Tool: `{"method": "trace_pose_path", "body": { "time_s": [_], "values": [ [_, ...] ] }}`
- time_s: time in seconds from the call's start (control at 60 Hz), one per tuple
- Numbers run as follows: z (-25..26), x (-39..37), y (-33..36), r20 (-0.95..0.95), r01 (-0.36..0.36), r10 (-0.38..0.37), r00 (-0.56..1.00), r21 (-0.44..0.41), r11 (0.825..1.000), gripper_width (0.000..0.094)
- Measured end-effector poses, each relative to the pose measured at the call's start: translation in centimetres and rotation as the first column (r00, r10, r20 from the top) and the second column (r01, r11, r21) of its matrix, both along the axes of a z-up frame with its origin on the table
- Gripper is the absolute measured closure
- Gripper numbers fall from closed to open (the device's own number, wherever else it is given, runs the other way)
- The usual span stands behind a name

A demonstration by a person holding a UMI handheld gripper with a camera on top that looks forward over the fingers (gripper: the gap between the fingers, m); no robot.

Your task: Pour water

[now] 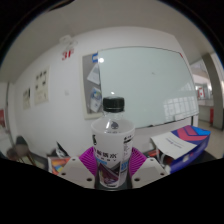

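A clear plastic water bottle [112,145] with a black cap and a white-and-purple label stands upright between my gripper's [112,163] two fingers. Both magenta pads [89,162] press against the bottle's sides, so the gripper is shut on it. The bottle appears lifted, with the room behind it. Its base is hidden below the fingers.
A large whiteboard [145,85] hangs on the wall behind. A table [190,148] at the right holds a purple-blue box [190,135] and papers. Posters [40,88] hang on the left wall. A doorway shows at the far right.
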State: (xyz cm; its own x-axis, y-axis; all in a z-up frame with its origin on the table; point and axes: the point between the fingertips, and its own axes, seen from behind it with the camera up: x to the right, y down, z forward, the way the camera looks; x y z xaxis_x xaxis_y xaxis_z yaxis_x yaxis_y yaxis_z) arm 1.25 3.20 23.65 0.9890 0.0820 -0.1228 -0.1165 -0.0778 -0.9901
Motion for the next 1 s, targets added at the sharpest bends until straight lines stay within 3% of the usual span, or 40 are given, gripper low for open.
{"method": "trace_pose_path", "body": {
  "time_s": [0.133,0.3,0.367,0.467,0.633,0.733,0.767,0.817,1.0],
  "values": [
    [-8.7,3.6,-0.1,0.143,0.061,-0.043,0.989,-0.127,0.990,0.0586],
    [-16.0,5.6,-0.7,0.154,0.070,-0.037,0.987,-0.218,0.973,0.0589],
    [-17.6,6.1,-1.0,0.147,0.076,-0.043,0.988,-0.233,0.969,0.0577],
    [-17.4,6.1,-1.0,0.164,0.078,-0.047,0.985,-0.188,0.979,0.0578],
    [-17.5,6.4,-1.1,0.158,0.097,-0.067,0.985,-0.195,0.976,0.0394],
    [-19.0,6.6,-2.1,0.163,0.112,-0.065,0.984,-0.297,0.948,0.0070],
    [-19.4,6.8,-2.6,0.165,0.126,-0.076,0.983,-0.323,0.938,0.0119],
    [-19.1,7.4,-3.6,0.180,0.163,-0.106,0.978,-0.336,0.928,0.0084],
    [-15.9,6.8,-9.2,0.236,0.200,-0.123,0.964,-0.337,0.920,0.0091]
  ]
}}
